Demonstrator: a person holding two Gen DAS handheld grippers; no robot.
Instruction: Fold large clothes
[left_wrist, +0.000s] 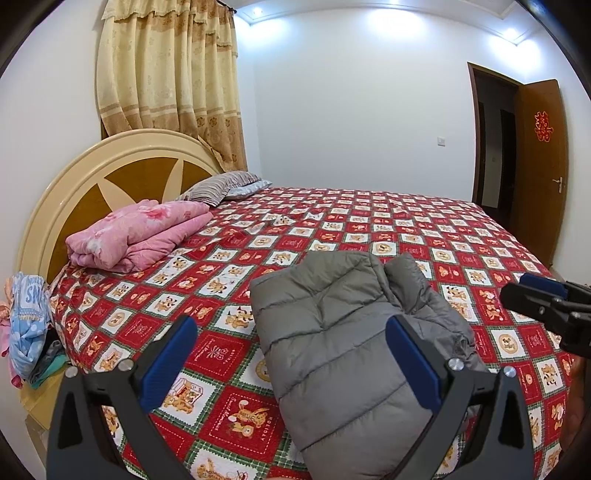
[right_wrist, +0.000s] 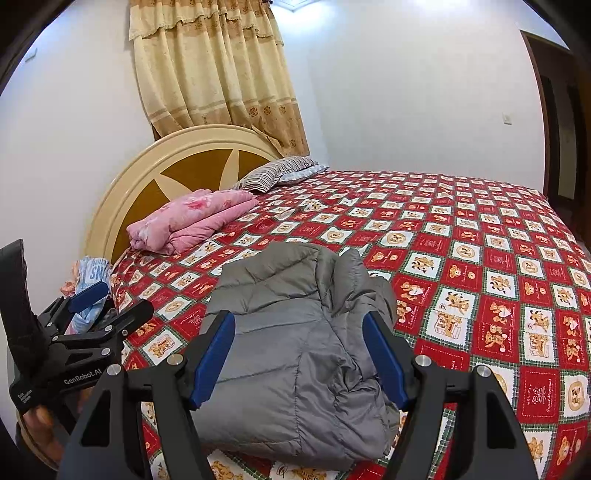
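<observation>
Left wrist view: the left gripper (left_wrist: 291, 354) is seen with its blue-padded jaws spread wide apart, nothing clamped between them. Directly ahead of the jaws, and partly framed by them, a grey puffer jacket (left_wrist: 343, 339) is laid folded on the bed's red patterned quilt (left_wrist: 424, 236). One blue pad (left_wrist: 413, 358) is seen in front of the jacket's right part; whether it touches the fabric cannot be told. Off to the right of this tool, the right gripper (left_wrist: 535, 295) is seen at the frame's edge, above the quilt and apart from the jacket.

From the right wrist view, the right gripper (right_wrist: 299, 354) is likewise shown with jaws parted and empty, the jacket (right_wrist: 295, 332) lying just ahead and below between the fingers. To the left of this tool the left gripper (right_wrist: 107, 299) is held by a hand (right_wrist: 40, 424), its fingers open.

Farther ahead and to the left of both tools, a folded pink blanket (left_wrist: 140, 232) is placed near the rounded headboard (left_wrist: 110, 166), with a striped pillow (left_wrist: 221, 186) beyond it. A heap of light blue clothes (left_wrist: 27, 325) is seen beside the bed at far left. Curtains (left_wrist: 166, 81) hang behind the headboard, and a wooden door (left_wrist: 543, 162) stands open at far right.
</observation>
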